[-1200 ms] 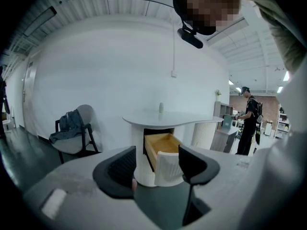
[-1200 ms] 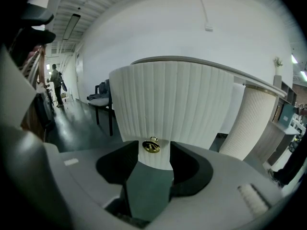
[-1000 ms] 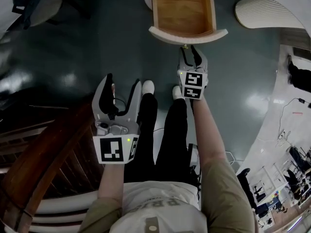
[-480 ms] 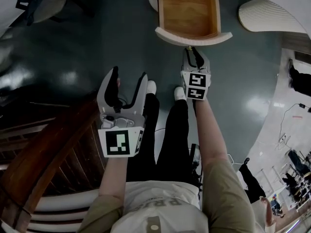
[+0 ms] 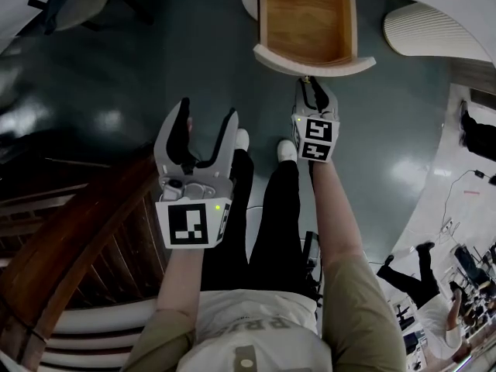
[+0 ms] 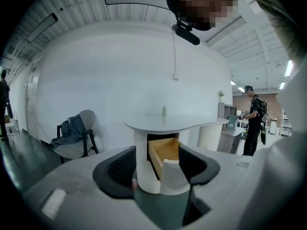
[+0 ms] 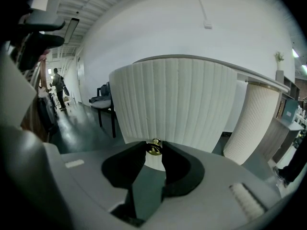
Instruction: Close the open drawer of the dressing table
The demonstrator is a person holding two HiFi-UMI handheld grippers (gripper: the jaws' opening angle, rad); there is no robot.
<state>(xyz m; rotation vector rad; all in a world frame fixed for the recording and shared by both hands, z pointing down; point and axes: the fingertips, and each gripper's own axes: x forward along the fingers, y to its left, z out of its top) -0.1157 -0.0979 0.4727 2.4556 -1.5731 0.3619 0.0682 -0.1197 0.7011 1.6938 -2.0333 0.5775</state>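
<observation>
Fingers of the right gripper (image 5: 308,84), just closed, are pinched on the knob (image 7: 154,149) of the drawer (image 5: 306,22), pulled out from the table (image 6: 172,122), which is best pushed straight in, while the left gripper's (image 5: 207,111) spread, empty fingers are held well behind the drawer.

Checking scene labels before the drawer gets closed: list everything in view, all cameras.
open wooden drawer with white ribbed front: 1, pale wood, pulled out of the table
round brass knob: 1, gold, on the drawer front
white round-topped dressing table: 1, by the wall
small pale vase: 1, on the tabletop
white ribbed pedestal: 1, right of the drawer
dark chair with grey clothing: 1, left of the table
dark wooden furniture: brown, person's left
bystanders: at least 2, background
left tongs: grey, open, empty
right tongs: grey, jaws just closed onto the knob
</observation>
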